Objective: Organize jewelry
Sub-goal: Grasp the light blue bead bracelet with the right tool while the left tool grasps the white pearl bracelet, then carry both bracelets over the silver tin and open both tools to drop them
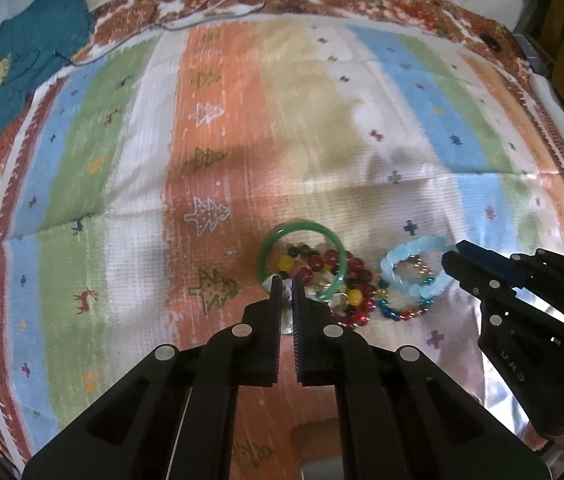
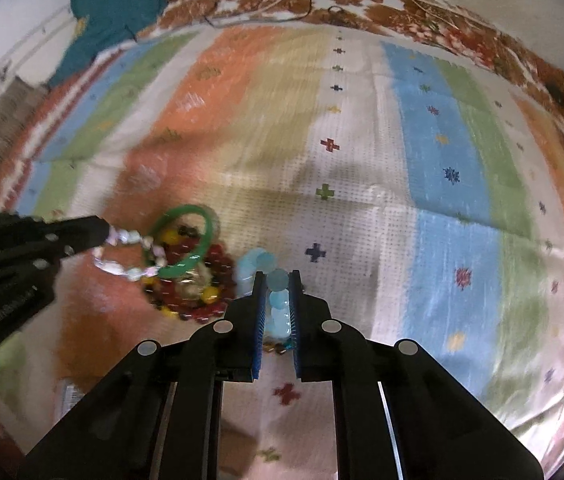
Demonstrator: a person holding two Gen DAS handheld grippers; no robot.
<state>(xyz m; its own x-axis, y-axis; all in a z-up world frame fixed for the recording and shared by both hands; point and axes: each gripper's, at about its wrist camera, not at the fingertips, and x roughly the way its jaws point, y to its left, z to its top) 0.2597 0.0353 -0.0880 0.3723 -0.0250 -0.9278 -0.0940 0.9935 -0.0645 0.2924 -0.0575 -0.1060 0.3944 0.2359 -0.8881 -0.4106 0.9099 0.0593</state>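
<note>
**Both grippers closed on a bracelet, pile not yet sorted**

Left gripper [image 1: 288, 284]: pressed together on a pale bead bracelet [image 2: 129, 235], gripped at the very tip. Seen from the right wrist view, bracelet hanging in a loop from that tip, far end lying over the green bangle [image 1: 302, 234]; cannot tell whether already free of the pile.

Right gripper [image 2: 277, 280]: clamped on the light blue bead bracelet [image 2: 277, 300], beads lined up between the two pads. Rest of this bracelet curling out to the left of the fingers, just beside the pile, with a thinner strand of small coloured beads [image 1: 398, 314] under it.

Between the two grippers, the remaining jewelry in one heap on the striped cloth [image 1: 217, 160]: green bangle on top, dark red bead bracelet [image 1: 358, 312] below, some yellow and clear beads mixed in.

Further out, only bare cloth, a teal garment [image 1: 37, 48] at the far corner. No box, tray or stand visible.

Judged progress: early. Two pieces taken in grip, none laid apart yet. Left to do, probably: separating these two, then untangling the bangle and the red strand.
</note>
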